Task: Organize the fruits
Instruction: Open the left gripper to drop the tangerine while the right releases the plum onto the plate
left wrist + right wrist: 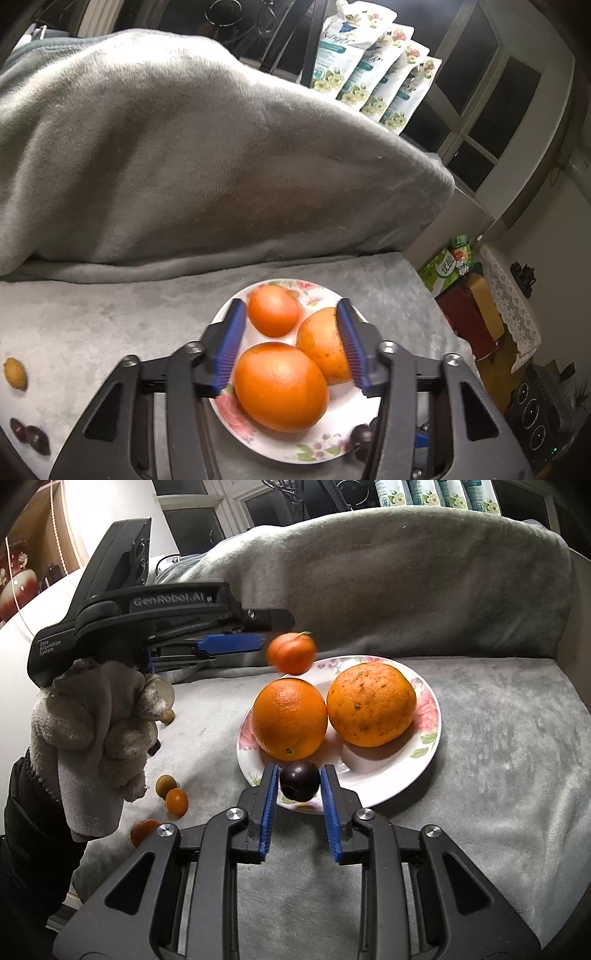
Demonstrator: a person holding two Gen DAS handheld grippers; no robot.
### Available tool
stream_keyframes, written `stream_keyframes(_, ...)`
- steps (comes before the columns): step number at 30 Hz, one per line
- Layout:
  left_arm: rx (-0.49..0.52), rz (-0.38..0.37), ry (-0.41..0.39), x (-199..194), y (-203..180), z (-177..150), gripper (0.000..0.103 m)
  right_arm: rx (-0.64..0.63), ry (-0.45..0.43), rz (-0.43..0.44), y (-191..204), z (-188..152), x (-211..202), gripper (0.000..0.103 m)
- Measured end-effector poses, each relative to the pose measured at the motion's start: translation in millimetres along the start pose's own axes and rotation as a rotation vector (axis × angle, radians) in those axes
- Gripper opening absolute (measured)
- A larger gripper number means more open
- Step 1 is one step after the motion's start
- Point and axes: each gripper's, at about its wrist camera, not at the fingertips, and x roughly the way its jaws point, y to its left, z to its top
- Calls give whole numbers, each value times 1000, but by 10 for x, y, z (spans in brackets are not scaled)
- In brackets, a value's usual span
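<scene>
A white floral plate (384,786) sits on a grey blanket and holds two big oranges (290,718) (371,704). A small orange fruit (291,652) is blurred at the plate's far rim, just off the tips of my left gripper (258,642), whose jaws are open and empty. From the left wrist view, the left gripper (291,314) hovers above the plate (332,439) with the small fruit (272,311) beyond it. My right gripper (300,775) has a dark plum (299,780) between its jaws over the plate's near rim; small gaps show on both sides.
Loose small fruits lie on the blanket left of the plate: a greenish one (164,785), two small orange ones (177,802) (143,830). A yellow fruit (15,373) and dark fruits (31,437) lie far left. A blanket-covered backrest (184,166) rises behind.
</scene>
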Motion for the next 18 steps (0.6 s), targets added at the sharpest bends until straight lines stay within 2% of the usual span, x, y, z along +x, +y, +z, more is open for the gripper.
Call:
stream_keyframes(1, 3, -2, -1, -9, -7, 5, 53, -1, -6, 0, -2, 2, -11, 51)
stream_keyframes(2, 6, -1, -1, -9, -20, 12, 54, -4, -13, 0, -2, 3, -24, 62)
stream_keyframes(3, 9, 0, -2, -11, -29, 17, 59, -8, -22, 0, 8, 1, -43, 68)
stream_keyframes(4, 11, 0, -3, -18, -35, 16, 63, -14, -29, -2, 18, 1, -58, 70)
stream_keyframes(5, 11, 1, -3, -18, -40, 20, 65, -19, -34, -5, 30, 3, -71, 75)
stream_keyframes(7, 10, 0, 1, -19, -45, 22, 75, -26, -49, -11, 53, 5, -102, 84)
stream_keyframes(8, 9, -1, 1, -21, -49, 24, 77, -30, -59, -13, 66, 5, -121, 89)
stream_keyframes(13, 15, 7, 13, -35, -86, 32, 81, -66, -72, -24, 131, 10, -156, 91)
stream_keyframes(18, 22, 9, 10, -68, -106, 32, 81, -44, -75, -11, 132, 6, -172, 91)
